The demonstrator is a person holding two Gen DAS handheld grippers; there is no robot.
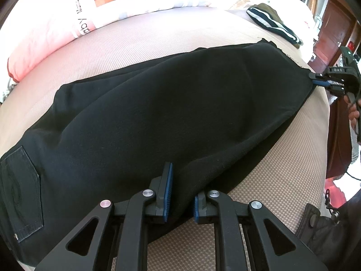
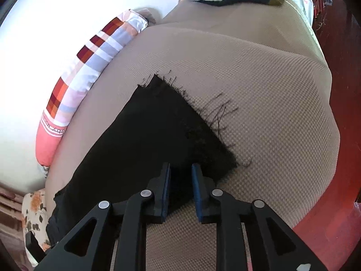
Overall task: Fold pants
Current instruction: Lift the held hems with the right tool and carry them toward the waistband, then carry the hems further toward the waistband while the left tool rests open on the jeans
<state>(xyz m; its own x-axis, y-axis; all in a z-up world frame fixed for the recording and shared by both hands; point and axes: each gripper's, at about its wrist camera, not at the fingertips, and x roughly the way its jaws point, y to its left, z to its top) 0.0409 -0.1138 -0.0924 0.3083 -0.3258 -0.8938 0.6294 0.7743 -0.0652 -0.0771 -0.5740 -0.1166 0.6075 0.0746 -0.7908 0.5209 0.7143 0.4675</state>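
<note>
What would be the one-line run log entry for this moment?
task: fold pants | left claw: shut on black pants | right claw: at frayed hem, grip unclear | surface: beige bed cover

Between the jaws of the left gripper (image 1: 180, 194), matt black woven cloth of the pants (image 1: 158, 113), smooth-faced, with a stitched denim-like back pocket (image 1: 20, 192). Ahead of the right gripper (image 2: 180, 192), a raw, frayed hem (image 2: 203, 117) shedding loose threads. Under both, a beige bed cover (image 2: 248, 67) of coarse, textured weave. Matt black plastic on the gripper arms, ribbed blue rubbery pads (image 1: 168, 189), shiny metal rivets (image 1: 214, 193). Beyond, soft printed cotton on a pillow (image 1: 56, 22); glossy reddish wood on furniture (image 2: 338, 90).
</note>
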